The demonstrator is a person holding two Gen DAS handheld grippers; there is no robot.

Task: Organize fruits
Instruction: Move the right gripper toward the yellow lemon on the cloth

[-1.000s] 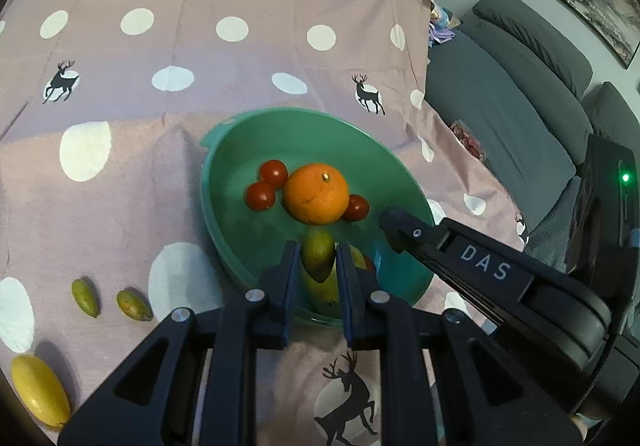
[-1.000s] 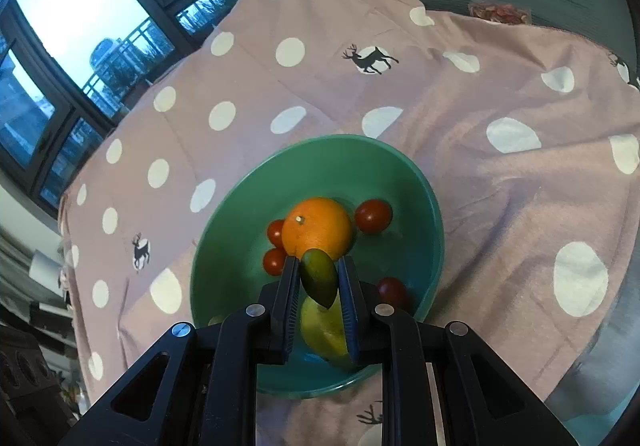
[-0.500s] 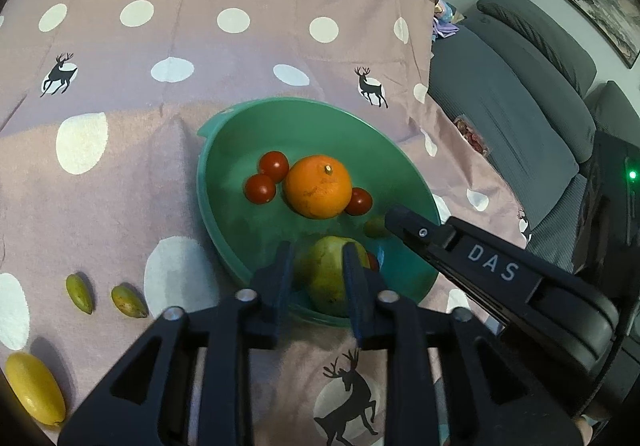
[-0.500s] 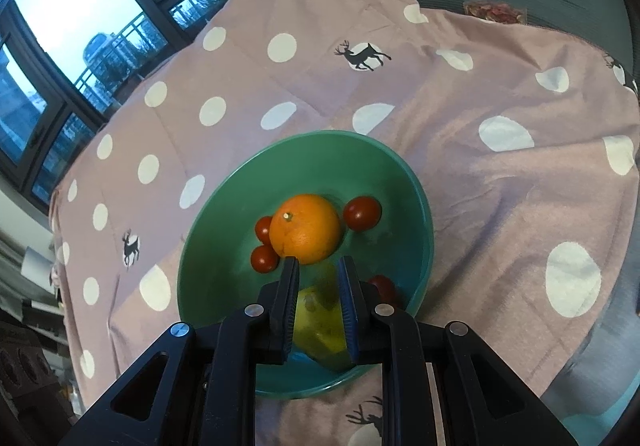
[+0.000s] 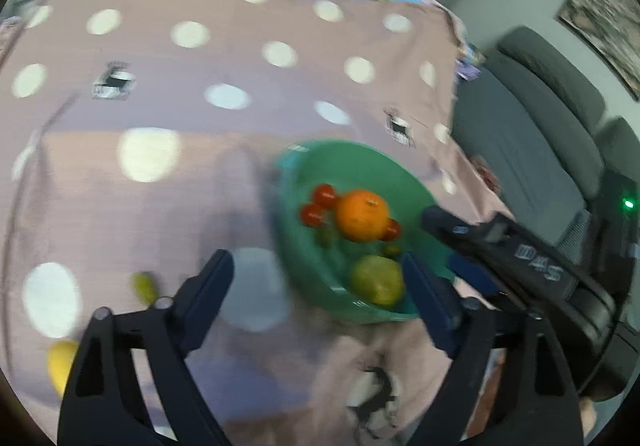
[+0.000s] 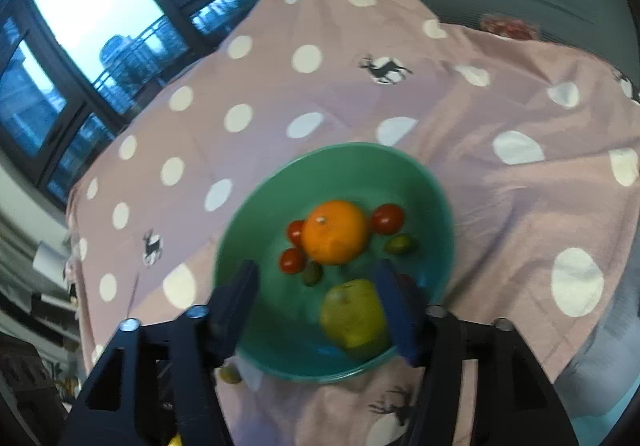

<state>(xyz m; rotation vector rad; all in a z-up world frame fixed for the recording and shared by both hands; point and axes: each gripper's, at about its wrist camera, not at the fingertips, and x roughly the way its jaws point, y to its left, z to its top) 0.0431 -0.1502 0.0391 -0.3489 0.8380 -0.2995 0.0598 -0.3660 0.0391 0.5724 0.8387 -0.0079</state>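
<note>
Sitting on the pink polka-dot tablecloth (image 6: 500,94), the green bowl (image 6: 340,162) is pretty much where all the fruit has ended up. Inside it there's an orange (image 6: 335,232) in the middle, a few cherry tomatoes (image 6: 386,218) hugging it, a yellow-green pear (image 6: 354,314) at the near side, and two small green olive-looking fruits (image 6: 399,244), one on each side of the orange.

Both grippers just spread their jaws and neither has anything clamped. The right gripper (image 6: 320,306) hangs right over the near rim of the bowl, jaws wide, with the pear sitting loose between them. The left gripper (image 5: 316,294) is wide open too, off to the bowl's left side.

Outside the bowl, another small green fruit (image 5: 145,288) and a yellow fruit (image 5: 62,364) lie on the cloth.
</note>
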